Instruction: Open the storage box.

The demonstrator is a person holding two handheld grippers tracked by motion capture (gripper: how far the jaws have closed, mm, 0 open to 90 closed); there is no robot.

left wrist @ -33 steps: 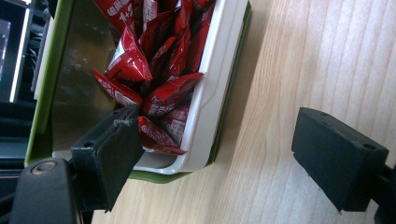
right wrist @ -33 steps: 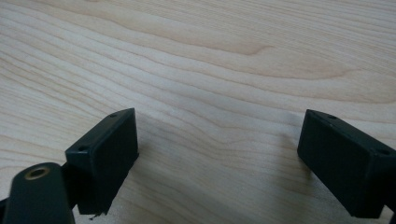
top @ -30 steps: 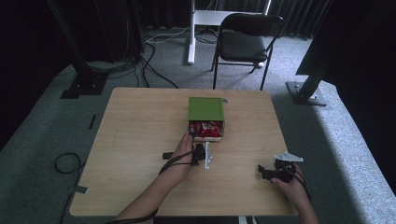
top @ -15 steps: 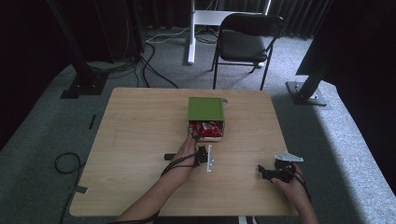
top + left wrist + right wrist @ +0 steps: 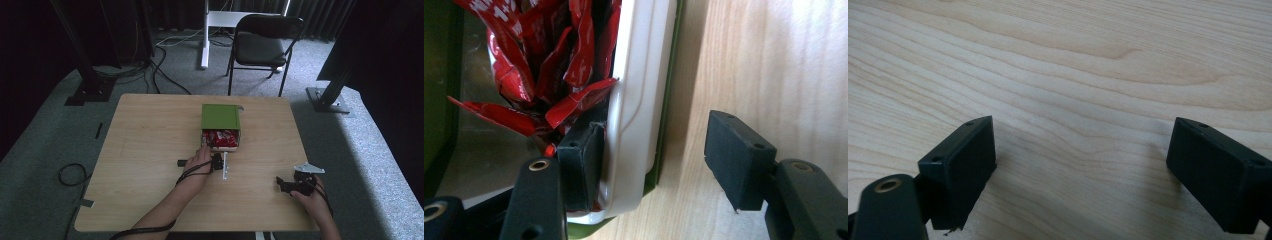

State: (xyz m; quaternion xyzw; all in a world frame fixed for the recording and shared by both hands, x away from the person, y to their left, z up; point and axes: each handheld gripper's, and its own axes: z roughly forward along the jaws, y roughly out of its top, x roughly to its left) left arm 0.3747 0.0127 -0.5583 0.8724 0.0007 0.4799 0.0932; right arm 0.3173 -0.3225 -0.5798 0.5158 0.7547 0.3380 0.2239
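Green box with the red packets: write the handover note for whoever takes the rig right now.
Left gripper: jaws have just been closing astride the white tray's rim, one inside against the red packets, the other outside, not yet touching.
Right gripper: open, idle over the bare table.
Green box sits mid-table, tray partly pulled out toward the person.
Done: tray reached.
Left: probably clamp the rim and move the tray.

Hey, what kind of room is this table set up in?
Probably a lab or recording studio: a lone wooden table on grey carpet, black metal stands at the sides, loose cables on the floor and a folding chair behind.
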